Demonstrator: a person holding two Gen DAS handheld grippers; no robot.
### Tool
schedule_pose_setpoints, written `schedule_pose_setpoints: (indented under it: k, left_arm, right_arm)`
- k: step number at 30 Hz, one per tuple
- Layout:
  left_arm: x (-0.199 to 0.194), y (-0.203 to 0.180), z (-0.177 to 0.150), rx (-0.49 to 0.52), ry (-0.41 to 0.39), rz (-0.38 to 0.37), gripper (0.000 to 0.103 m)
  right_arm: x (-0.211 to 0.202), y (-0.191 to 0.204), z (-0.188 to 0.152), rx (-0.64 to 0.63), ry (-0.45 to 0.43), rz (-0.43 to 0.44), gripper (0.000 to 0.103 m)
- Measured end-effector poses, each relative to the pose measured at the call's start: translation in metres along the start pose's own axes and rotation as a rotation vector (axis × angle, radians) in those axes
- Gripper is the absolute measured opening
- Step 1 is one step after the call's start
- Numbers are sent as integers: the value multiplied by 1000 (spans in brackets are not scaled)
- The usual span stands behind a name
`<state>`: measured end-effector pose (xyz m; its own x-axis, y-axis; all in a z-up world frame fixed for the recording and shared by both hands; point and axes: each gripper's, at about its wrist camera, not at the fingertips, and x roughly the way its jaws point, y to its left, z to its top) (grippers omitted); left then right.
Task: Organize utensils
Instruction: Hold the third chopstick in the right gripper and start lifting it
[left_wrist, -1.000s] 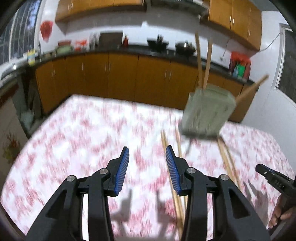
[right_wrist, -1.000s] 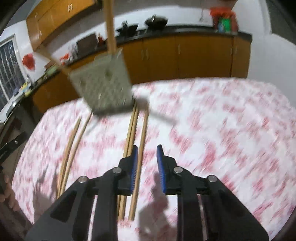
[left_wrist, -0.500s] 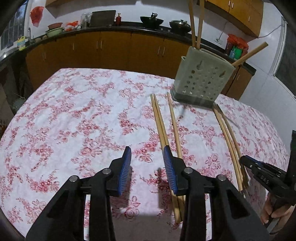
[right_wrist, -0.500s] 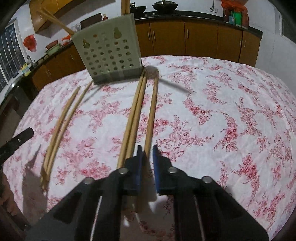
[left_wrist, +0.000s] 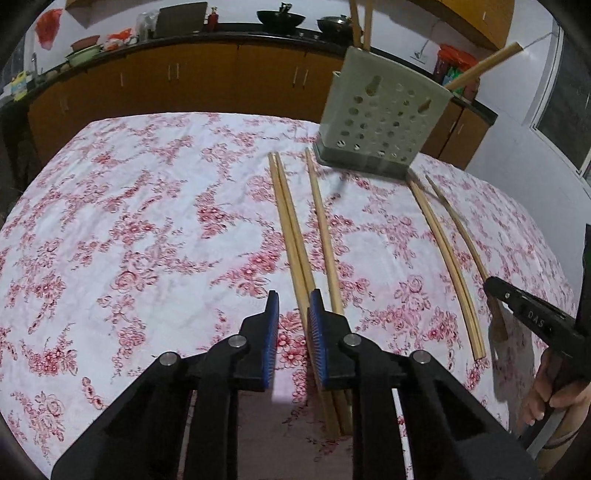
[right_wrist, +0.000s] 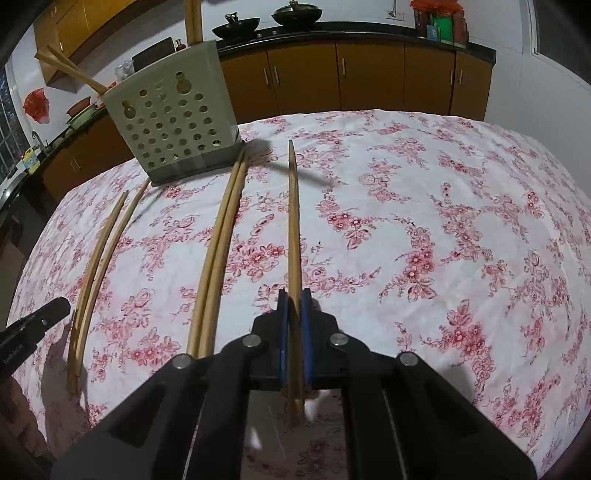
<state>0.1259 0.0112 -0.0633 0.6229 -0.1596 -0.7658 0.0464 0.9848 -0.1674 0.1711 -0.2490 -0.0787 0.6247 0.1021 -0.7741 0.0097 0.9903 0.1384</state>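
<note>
- Tabletop (right_wrist: 461, 192), floral cloth, fills the lower two thirds of both views; every loose utensil lies on it.
- Perforated utensil holder (right_wrist: 173, 122) stands at upper left of the right wrist view, upper right of the left wrist view. Several chopsticks already stand or lean in it.
- Loose chopsticks: a touching pair (right_wrist: 218, 254) at centre left, a curved pair (right_wrist: 99, 258) further left near the frame edge, and a single chopstick (right_wrist: 294, 221) at centre, tip pointing toward the holder.
- Right tool (right_wrist: 294, 314), lower centre: clenched on the single chopstick near its thick end, blue pads against both sides.
- Left tool (left_wrist: 293, 321), lower centre of its own view: released, fingers parted, holding nothing, just beside the touching pair.
- Judgement: step in hand is lifting the single stick for the holder. Grip sits far back, so the long tip will likely droop or swing; raise slowly, tilt upright, clear the holder rim before dropping in.
</note>
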Motion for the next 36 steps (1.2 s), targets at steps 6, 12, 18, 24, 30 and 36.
schedule_pose_setpoints:
  k: [6,12,18,24,30,36]
  left_arm:
    - [5,-4,-3,17,22,1,14]
    - [8,-7,-4,25,33,12,11]
    - [11,0,0,14,27,53,8]
    - [12,26,10,-32,13,105,8]
    - [15,33,15,-13,4,124,8]
    - [16,32,15,2,-3,126,8]
  right_arm:
    - [0,1,0,1,1,2,8]
    - [0,3,0,-3,1,6,8]
    - [0,6,-1,-15,6,17,9]
    - [0,1,1,-12,0,0,9]
    - [1,-4,3,3,-2,-9,9]
    - [2,-4,3,3,-3,-10,10]
